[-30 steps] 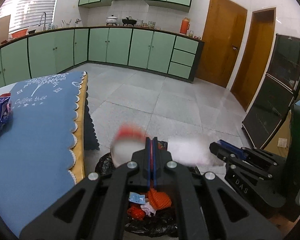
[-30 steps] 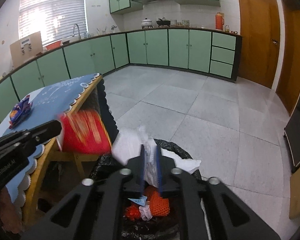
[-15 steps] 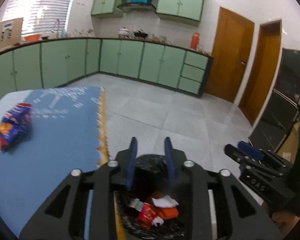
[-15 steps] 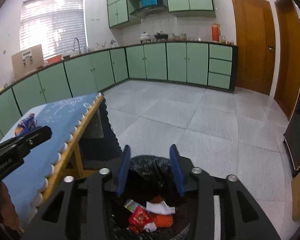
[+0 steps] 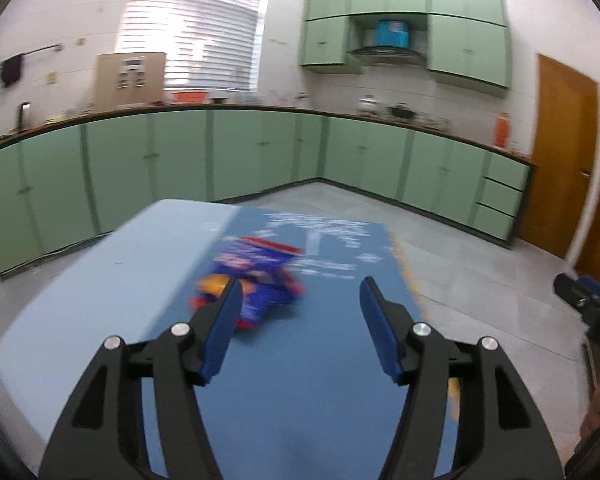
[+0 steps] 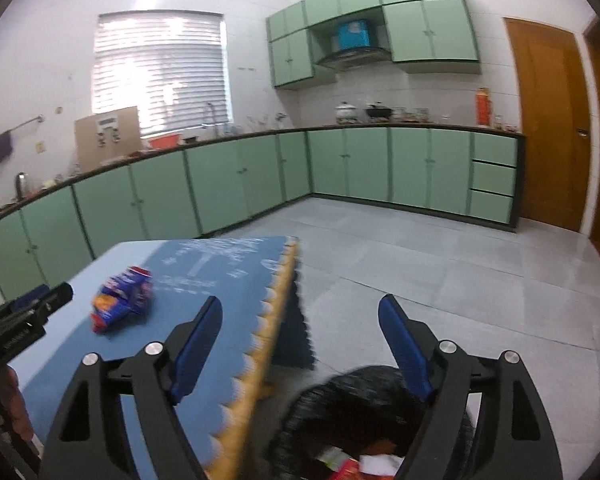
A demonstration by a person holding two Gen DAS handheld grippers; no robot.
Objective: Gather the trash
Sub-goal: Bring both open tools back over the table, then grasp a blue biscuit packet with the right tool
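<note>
A crumpled blue, orange and red snack wrapper (image 5: pixel 252 280) lies on the blue tablecloth (image 5: pixel 320 360); the right wrist view shows the same wrapper (image 6: pixel 122 298) on the cloth (image 6: pixel 204 292). My left gripper (image 5: pixel 300 300) hovers over the table just short of the wrapper, jaws opening with nothing between them. My right gripper (image 6: pixel 300 324) hangs above the black trash bag (image 6: pixel 340 396) beside the table edge, jaws opening and empty. Red and white scraps (image 6: pixel 352 466) lie inside the bag. The left gripper (image 6: pixel 28 312) shows at the left edge of the right wrist view.
Green base cabinets (image 6: pixel 260 176) run along the far walls under a cluttered counter. Grey tiled floor (image 6: pixel 440 272) spreads to the right. Brown doors (image 6: pixel 548 120) stand at the far right. The right gripper's tip (image 5: pixel 584 300) shows at the left wrist view's right edge.
Both grippers let their trash fall into the bag and opened. The left gripper swung from over the bag to above the table toward the wrapper. The right gripper rose.
</note>
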